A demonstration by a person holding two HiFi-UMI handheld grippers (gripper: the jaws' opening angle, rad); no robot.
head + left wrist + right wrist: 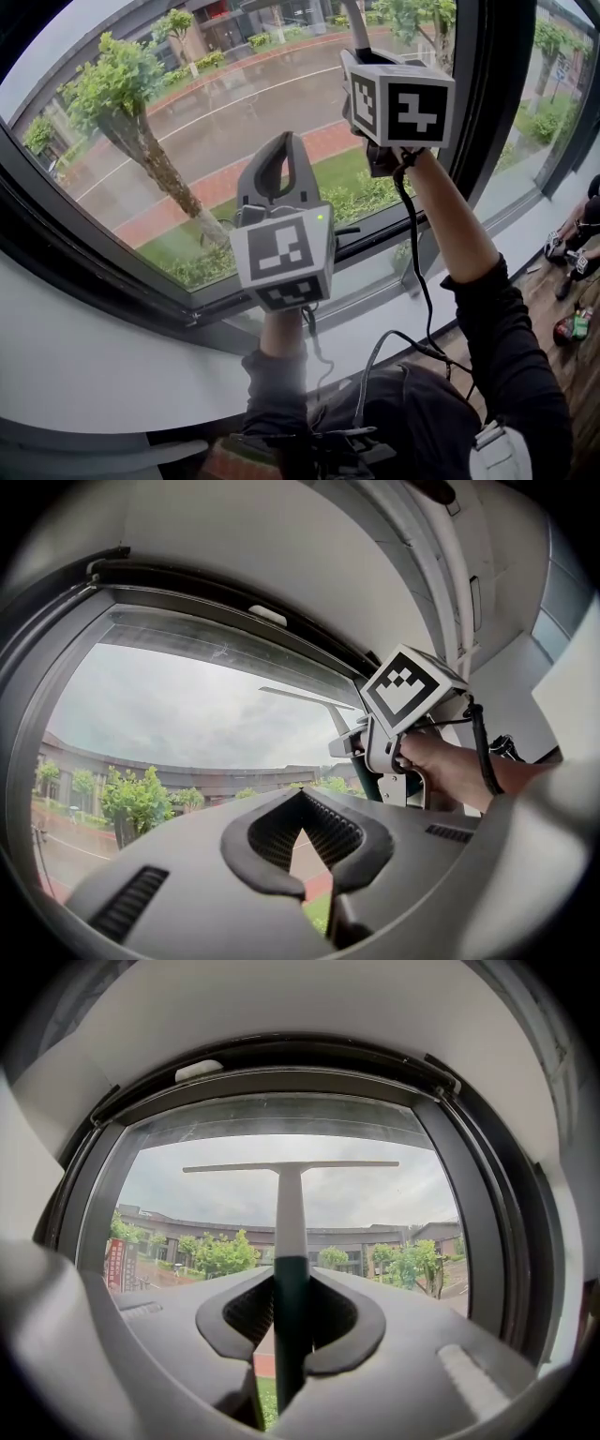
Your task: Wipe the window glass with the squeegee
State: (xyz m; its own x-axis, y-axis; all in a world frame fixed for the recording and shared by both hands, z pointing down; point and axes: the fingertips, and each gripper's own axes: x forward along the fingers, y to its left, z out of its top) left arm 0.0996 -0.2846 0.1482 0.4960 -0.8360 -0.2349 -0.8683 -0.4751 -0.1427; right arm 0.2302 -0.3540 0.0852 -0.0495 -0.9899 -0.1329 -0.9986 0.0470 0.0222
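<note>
The squeegee [290, 1232] has a white shaft, a dark green grip and a thin T-shaped blade [291, 1165] that lies level high on the window glass [206, 1194]. My right gripper [286, 1359] is shut on the green grip, with the shaft upright between its jaws. In the head view the right gripper [358, 56] is raised in front of the glass [187, 112], and the squeegee shaft [357, 23] runs out of the top of the picture. My left gripper [284, 141] is lower and to the left, shut on nothing. The left gripper view shows its own jaws [317, 892] together and the squeegee blade [300, 697] to the right.
A dark window frame [487, 94] bounds the pane on the right, and a white sill [94, 366] runs below it. A black cable [417, 262] hangs from my right gripper. Another person [579, 239] sits on the wooden floor at the far right. A white fitting [199, 1070] sits on the top frame.
</note>
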